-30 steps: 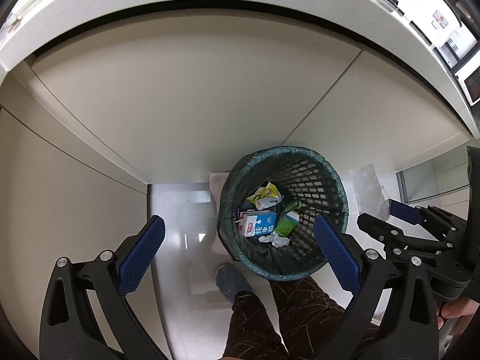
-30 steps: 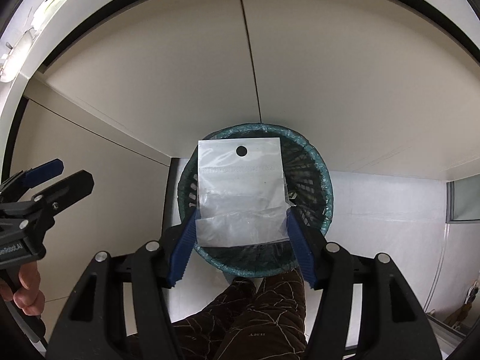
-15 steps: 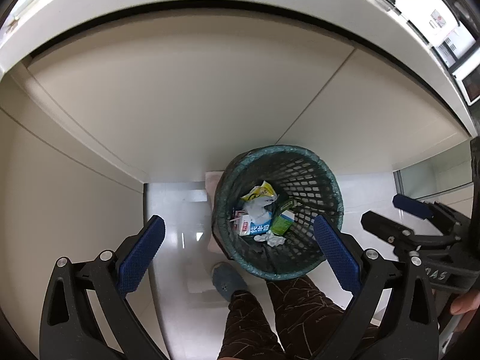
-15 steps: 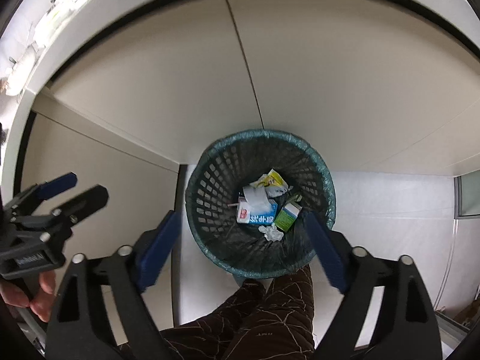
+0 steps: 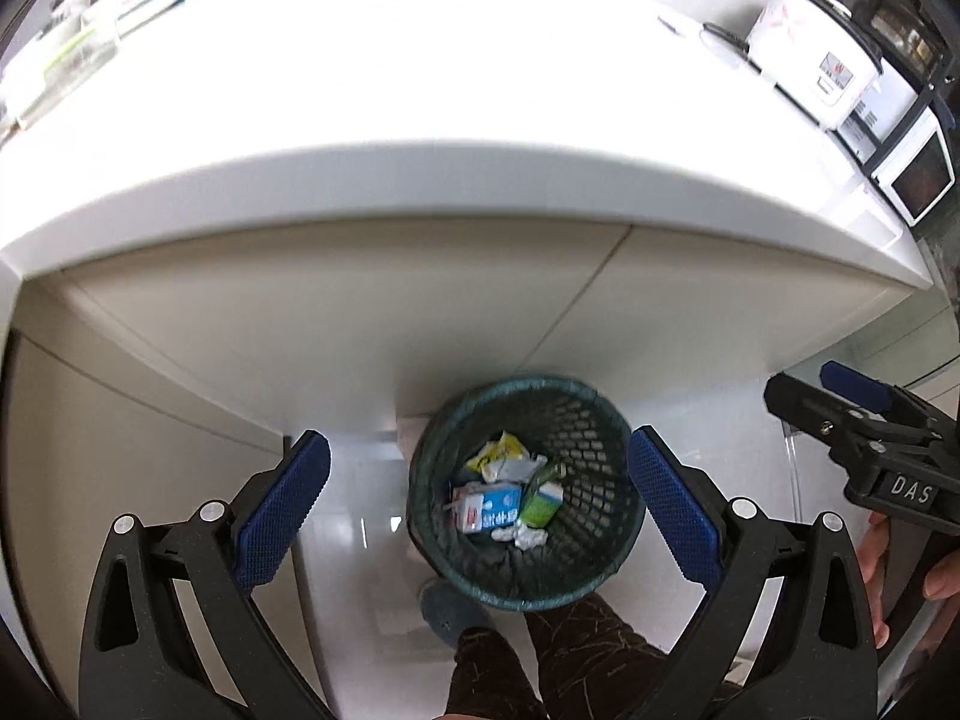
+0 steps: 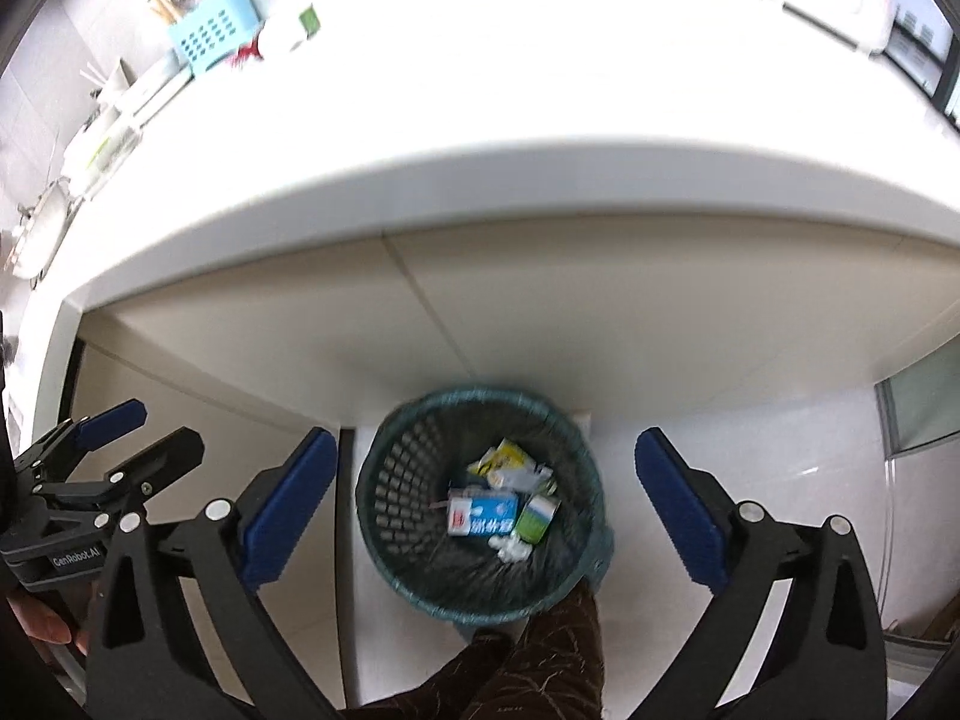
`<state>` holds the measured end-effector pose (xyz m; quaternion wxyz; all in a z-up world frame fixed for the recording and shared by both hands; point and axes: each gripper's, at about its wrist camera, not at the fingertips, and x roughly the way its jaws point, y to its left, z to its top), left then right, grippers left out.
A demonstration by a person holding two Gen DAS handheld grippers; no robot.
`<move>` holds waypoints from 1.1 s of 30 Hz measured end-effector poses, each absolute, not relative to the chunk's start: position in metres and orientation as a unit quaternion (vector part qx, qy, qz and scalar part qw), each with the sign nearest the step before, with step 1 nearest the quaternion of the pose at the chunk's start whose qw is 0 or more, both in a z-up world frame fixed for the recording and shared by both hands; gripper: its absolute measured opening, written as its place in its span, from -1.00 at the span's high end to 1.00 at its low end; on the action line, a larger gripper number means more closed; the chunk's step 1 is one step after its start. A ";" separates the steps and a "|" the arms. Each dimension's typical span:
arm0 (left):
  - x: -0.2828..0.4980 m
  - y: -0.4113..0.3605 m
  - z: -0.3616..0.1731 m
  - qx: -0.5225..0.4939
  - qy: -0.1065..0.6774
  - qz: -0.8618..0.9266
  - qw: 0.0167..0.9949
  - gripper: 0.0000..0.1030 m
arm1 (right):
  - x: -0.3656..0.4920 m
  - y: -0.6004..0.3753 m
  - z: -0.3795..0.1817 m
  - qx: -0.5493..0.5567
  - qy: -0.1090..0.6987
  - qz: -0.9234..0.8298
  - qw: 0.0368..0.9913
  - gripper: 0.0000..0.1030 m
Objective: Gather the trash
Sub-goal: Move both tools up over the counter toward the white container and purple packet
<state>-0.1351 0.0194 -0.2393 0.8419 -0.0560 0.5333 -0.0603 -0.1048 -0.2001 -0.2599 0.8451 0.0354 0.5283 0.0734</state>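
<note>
A dark green mesh bin [image 5: 522, 385] stands on the floor by the cabinet, well below both grippers. It holds a blue-and-white carton [image 5: 498, 507], a green carton [image 5: 543, 501], a yellow wrapper [image 5: 501, 455] and crumpled tissue [image 5: 529, 537]. My left gripper [image 5: 477, 444] is open with nothing between its pads. In the right wrist view the same bin [image 6: 474, 394] and blue carton [image 6: 486, 513] show. The jaws of my right gripper [image 6: 485, 438] are opening wide, with nothing held between them. I cannot pick out the clear bag.
A white counter [image 5: 456, 180] juts out above beige cabinet doors [image 5: 360, 330]. On it stand a blue basket [image 6: 210, 39], a rice cooker [image 5: 816, 69] and a microwave [image 5: 918, 174]. The person's leg in dark patterned trousers [image 5: 576, 648] is beside the bin.
The right gripper opened and let go of a clear plastic bag over the bin. Both grippers rose, so the bin looks smaller and the counter top came into view.
</note>
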 end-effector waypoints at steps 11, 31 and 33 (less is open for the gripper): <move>-0.087 0.023 -0.184 -0.074 0.496 -0.034 0.865 -0.89 | -0.056 -0.219 -0.196 0.006 0.480 0.058 0.875 -0.85; 0.076 0.011 -0.117 -0.066 0.459 0.030 0.885 -0.89 | 0.128 -0.284 -0.138 -0.013 0.464 0.058 0.884 -0.85; 0.091 0.013 -0.117 -0.066 0.461 0.038 0.884 -0.88 | 0.147 -0.287 -0.136 -0.015 0.464 0.061 0.883 -0.85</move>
